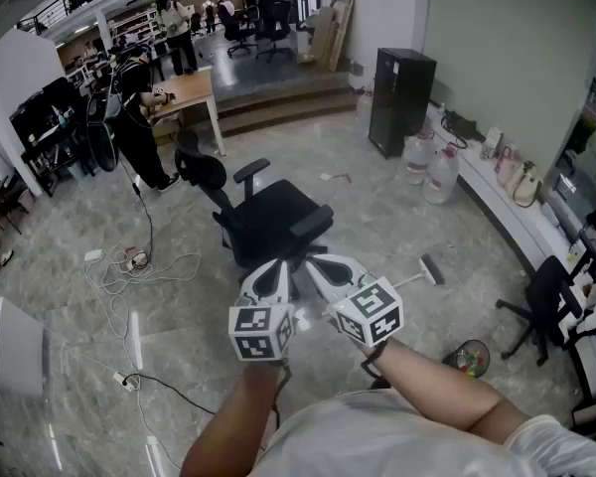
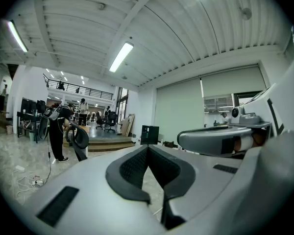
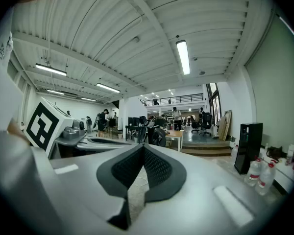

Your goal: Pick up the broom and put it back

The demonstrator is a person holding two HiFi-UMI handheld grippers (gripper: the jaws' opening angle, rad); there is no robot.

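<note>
While shut — left gripper, right gripper.

White shirt; left gripper, right gripper: white shells, black pads, marker cubes.

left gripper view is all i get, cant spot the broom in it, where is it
observer: In the head view, the broom with the pale handle and dark head lies flat on the grey stone floor, just right of the black office chair.
operator: is the right gripper carrying anything
observer: No. In its own view the right gripper has its jaws shut together, with nothing between them.
</note>
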